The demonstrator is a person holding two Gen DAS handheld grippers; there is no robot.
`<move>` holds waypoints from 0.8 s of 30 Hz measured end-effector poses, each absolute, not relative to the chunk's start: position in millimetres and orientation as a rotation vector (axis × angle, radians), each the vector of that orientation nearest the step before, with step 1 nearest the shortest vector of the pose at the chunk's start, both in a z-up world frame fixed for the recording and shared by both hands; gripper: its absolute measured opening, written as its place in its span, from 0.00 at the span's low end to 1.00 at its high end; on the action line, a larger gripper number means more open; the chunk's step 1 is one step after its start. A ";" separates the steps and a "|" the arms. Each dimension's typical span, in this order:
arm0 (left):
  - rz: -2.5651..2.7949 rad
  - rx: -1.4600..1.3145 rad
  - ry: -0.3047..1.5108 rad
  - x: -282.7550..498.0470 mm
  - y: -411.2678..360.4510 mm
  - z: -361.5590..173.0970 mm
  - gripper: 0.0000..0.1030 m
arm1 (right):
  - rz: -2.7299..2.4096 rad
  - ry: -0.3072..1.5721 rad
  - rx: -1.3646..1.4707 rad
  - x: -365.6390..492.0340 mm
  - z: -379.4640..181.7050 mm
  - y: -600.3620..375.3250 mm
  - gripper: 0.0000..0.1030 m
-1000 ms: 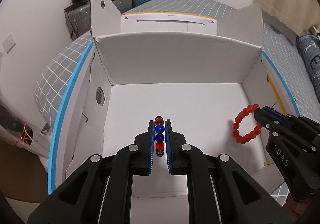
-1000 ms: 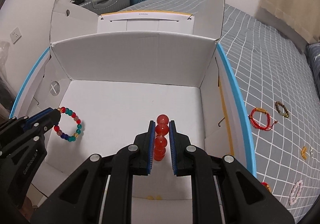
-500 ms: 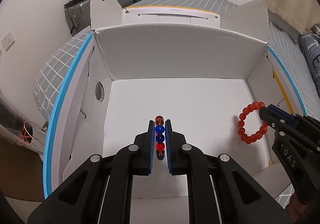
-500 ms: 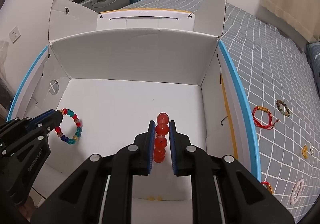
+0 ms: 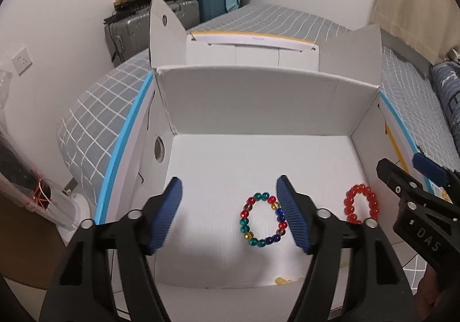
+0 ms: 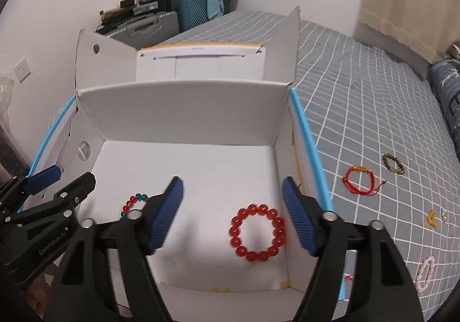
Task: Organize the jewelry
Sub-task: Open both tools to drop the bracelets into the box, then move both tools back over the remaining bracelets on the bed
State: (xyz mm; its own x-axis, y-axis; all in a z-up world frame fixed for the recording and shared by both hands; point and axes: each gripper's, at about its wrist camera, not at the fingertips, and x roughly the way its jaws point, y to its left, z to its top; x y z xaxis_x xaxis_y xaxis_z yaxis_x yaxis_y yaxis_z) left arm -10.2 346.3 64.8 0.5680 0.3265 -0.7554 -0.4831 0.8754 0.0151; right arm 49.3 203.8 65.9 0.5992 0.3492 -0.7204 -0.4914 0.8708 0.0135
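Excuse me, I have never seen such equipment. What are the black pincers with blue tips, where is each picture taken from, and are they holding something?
They are hand-held grippers, one in each of a person's hands, each carrying a camera looking along its fingers. One picture comes from the left gripper, the other from the right gripper. Both are opening and hold nothing. In the white box lie a multicoloured bracelet and a red bead bracelet. More bracelets lie on the checked bedcover.
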 end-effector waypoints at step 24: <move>0.285 -0.126 0.715 15.2 230.8 112.6 0.94 | 0.263 0.687 -0.155 45.1 104.9 42.6 0.93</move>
